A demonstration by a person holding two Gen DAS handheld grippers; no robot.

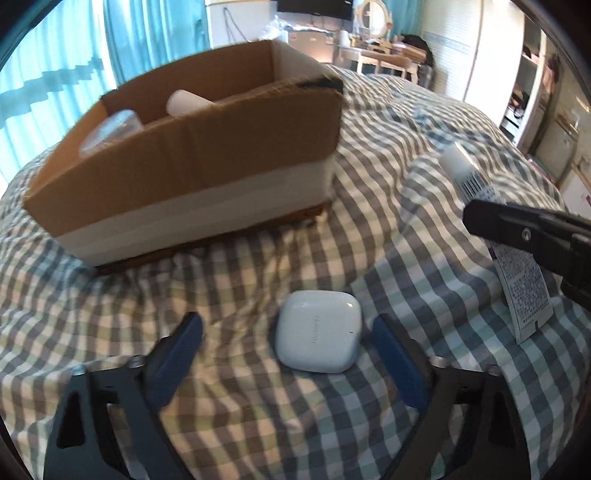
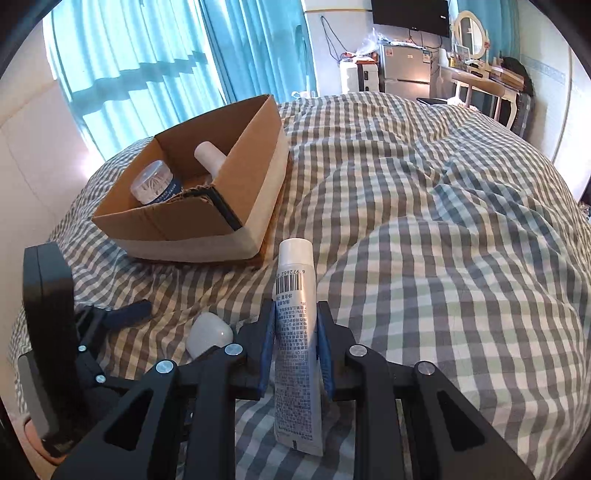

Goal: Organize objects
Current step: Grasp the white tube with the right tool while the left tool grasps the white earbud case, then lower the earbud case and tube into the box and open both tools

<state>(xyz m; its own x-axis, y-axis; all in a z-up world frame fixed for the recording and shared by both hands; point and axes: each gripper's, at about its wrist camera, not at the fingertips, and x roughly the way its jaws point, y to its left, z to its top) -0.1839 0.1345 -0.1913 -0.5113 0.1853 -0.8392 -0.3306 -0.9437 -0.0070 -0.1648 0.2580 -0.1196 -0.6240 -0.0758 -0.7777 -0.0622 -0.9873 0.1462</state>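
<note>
Checked bedspread [image 2: 443, 258], grey, white and pale green, rumpled across the bed. On it, toward the window side, an open cardboard box [image 2: 255, 192] with a white band round its lower half; inside, a clear-lidded jar [image 2: 155, 181] and a white bottle [image 2: 210, 157] leaning against the far wall. Right claw [image 2: 295, 347] shut on a white tube [image 2: 297, 332] with a barcode and fine print, cap pointing forward toward the box, blue pads [image 2: 267, 354] pressed against both flanks, crimped tail hanging back between the arms. Left claw [image 1: 288, 354] spread wide, low over the bedspread, with a white earbud case [image 1: 317, 330] lying flat between the fingers, nearer the right-hand blue pad [image 1: 391, 354], apart from the left-hand one; touching or just short of the right-hand pad, hard to say from this angle. Earbud case just in front of the box, well clear of it. Tube up off the bed, to the right of the case. Blue curtains [image 2: 147, 55] behind, and a dressing table with an oval mirror [image 2: 469, 27] at the far wall.
</note>
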